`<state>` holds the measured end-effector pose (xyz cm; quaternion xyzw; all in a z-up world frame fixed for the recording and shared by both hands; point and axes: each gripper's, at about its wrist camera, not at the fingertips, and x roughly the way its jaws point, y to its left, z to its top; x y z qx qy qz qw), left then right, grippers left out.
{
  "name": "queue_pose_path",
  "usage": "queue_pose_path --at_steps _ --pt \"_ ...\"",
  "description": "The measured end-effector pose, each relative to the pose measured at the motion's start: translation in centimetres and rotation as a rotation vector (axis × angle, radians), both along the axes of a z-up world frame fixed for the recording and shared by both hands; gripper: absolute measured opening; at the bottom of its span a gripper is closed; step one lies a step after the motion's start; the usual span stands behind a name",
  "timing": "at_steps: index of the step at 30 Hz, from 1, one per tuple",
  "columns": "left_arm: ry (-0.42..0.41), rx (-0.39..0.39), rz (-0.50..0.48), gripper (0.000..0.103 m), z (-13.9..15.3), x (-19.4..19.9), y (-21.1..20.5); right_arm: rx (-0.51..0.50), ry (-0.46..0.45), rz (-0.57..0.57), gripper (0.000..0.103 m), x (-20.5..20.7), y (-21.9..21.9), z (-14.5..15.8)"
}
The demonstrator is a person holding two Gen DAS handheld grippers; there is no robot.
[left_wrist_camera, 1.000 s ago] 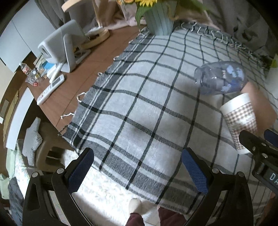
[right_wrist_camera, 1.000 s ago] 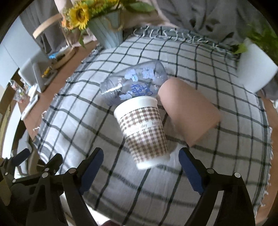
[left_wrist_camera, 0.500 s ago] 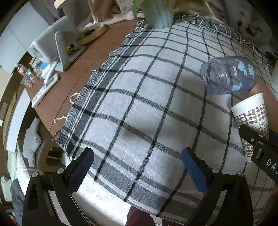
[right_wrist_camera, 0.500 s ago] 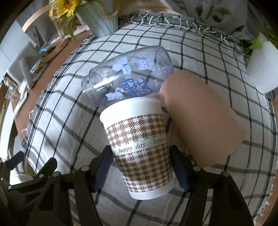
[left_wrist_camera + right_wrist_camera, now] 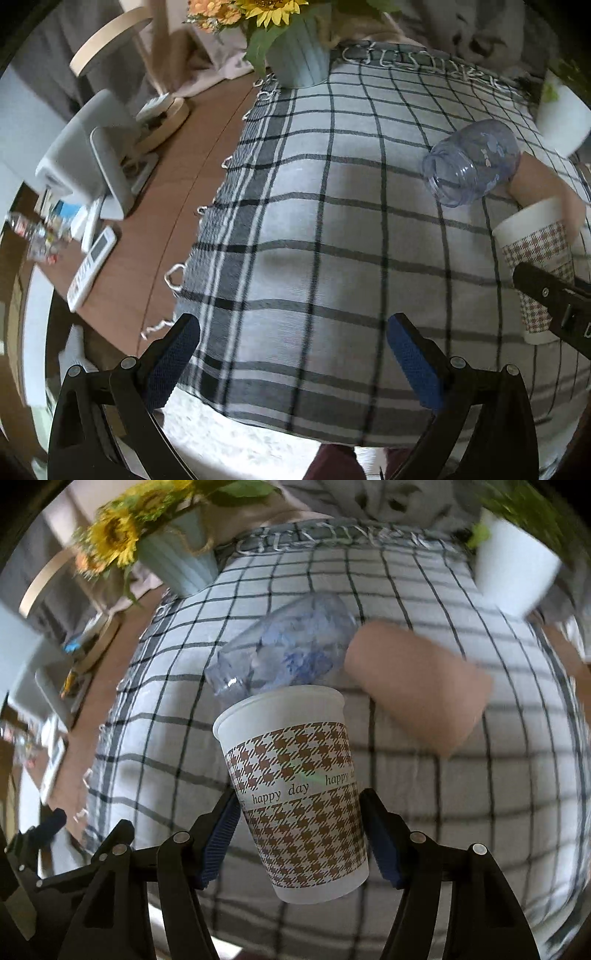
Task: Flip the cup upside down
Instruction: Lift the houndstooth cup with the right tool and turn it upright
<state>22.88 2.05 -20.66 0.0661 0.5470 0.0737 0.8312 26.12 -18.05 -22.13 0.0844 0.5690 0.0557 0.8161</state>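
Observation:
A white paper cup (image 5: 299,797) with a brown houndstooth band and the words "happy day" stands mouth up, slightly tilted. My right gripper (image 5: 301,834) is shut on its lower half and holds it above the checked cloth (image 5: 480,830). The cup also shows at the right edge of the left wrist view (image 5: 535,266), with the right gripper's black finger across it. My left gripper (image 5: 291,365) is open and empty over the cloth's front edge.
A clear blue bottle (image 5: 284,657) lies on its side behind the cup, next to a pink cup (image 5: 417,690) on its side. A sunflower vase (image 5: 177,561) and a white pot (image 5: 513,572) stand at the back. Left of the cloth are bare wood, a remote (image 5: 92,266) and a grey device (image 5: 88,155).
My right gripper closed on the paper cup and lifted it off the cloth. The left gripper pulled back a little and stayed open.

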Motion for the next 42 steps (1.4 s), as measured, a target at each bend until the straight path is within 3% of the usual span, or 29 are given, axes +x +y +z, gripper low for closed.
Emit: queue_pose_path --at_steps 11,20,22,26,31,35,42 --pt "0.025 -0.022 -0.095 0.103 -1.1 -0.3 1.7 0.072 0.087 -0.177 0.066 -2.9 1.4 -2.6" --pt "0.036 -0.035 -0.073 0.103 -1.2 -0.7 1.5 0.082 0.106 -0.171 0.067 -2.6 1.7 -3.2" --pt "0.033 -0.035 -0.063 0.103 -1.0 -0.9 1.2 0.083 0.107 -0.161 0.072 -2.5 1.6 -3.1" --pt "0.011 -0.058 -0.05 0.103 0.0 -1.7 0.5 0.062 0.043 -0.128 0.077 -3.5 0.9 -1.1" --pt "-0.1 -0.107 -0.039 0.103 2.9 -3.9 -1.9 -0.002 -0.116 -0.094 0.077 -5.3 -0.6 3.8" --pt "-0.134 -0.126 -0.053 0.103 4.1 -4.9 -4.2 -0.063 -0.226 -0.082 0.078 -6.4 -2.3 7.1" --pt "-0.096 -0.178 -0.076 0.103 3.4 -5.5 -8.7 -0.067 -0.225 -0.092 0.079 -7.7 -6.6 7.5"
